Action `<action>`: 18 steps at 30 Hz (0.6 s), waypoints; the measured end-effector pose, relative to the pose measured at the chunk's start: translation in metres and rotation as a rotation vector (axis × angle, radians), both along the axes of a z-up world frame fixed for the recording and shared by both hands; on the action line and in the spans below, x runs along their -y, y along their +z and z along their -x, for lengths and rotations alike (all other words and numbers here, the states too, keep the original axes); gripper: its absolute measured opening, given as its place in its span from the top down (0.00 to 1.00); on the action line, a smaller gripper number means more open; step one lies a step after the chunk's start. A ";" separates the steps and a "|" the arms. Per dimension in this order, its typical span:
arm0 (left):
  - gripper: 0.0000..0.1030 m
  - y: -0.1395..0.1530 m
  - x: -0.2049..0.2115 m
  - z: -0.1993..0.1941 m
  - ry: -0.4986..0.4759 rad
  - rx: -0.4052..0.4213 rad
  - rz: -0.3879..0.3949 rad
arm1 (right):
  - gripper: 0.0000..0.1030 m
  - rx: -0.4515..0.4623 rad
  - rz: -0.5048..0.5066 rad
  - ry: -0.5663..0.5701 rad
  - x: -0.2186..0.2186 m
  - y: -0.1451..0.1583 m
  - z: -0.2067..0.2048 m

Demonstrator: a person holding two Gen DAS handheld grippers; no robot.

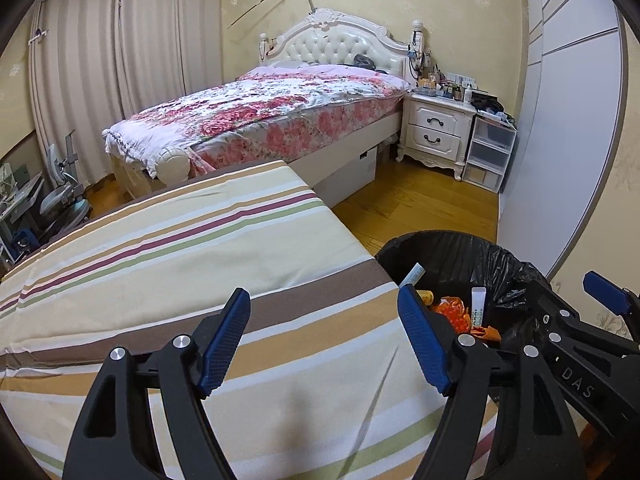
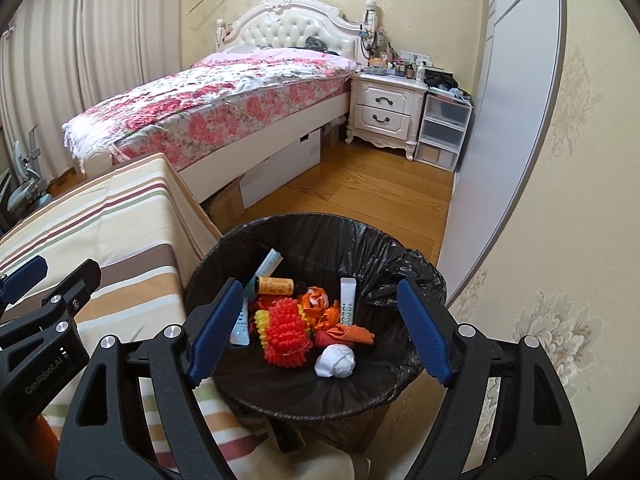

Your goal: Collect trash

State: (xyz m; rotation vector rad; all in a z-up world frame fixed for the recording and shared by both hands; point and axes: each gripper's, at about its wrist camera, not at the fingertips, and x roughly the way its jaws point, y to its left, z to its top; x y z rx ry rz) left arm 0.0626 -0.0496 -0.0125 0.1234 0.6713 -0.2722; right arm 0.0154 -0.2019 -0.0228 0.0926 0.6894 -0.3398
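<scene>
Both tongs gape empty, right tongs (image 2: 320,328) over the black-lined trash bin (image 2: 400,384) off the desk's (image 1: 168,264) right edge where the trash (image 2: 286,332) sits, left tongs (image 1: 324,336) over bare striped cloth, so dipping lower risks snagging the loose liner.

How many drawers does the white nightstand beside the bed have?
2: the nightstand has an upper drawer and a lower drawer directly beneath it, each with a dark handle. The plastic unit beside it is separate.
</scene>
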 end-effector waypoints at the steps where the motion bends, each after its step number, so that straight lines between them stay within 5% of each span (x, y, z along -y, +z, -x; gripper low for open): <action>1: 0.28 0.002 -0.004 0.004 0.005 0.005 0.000 | 0.24 0.005 0.002 0.006 -0.003 0.002 0.004; 18: 0.24 0.020 -0.055 0.063 0.109 0.035 0.016 | 0.23 0.071 0.010 0.100 -0.041 0.027 0.055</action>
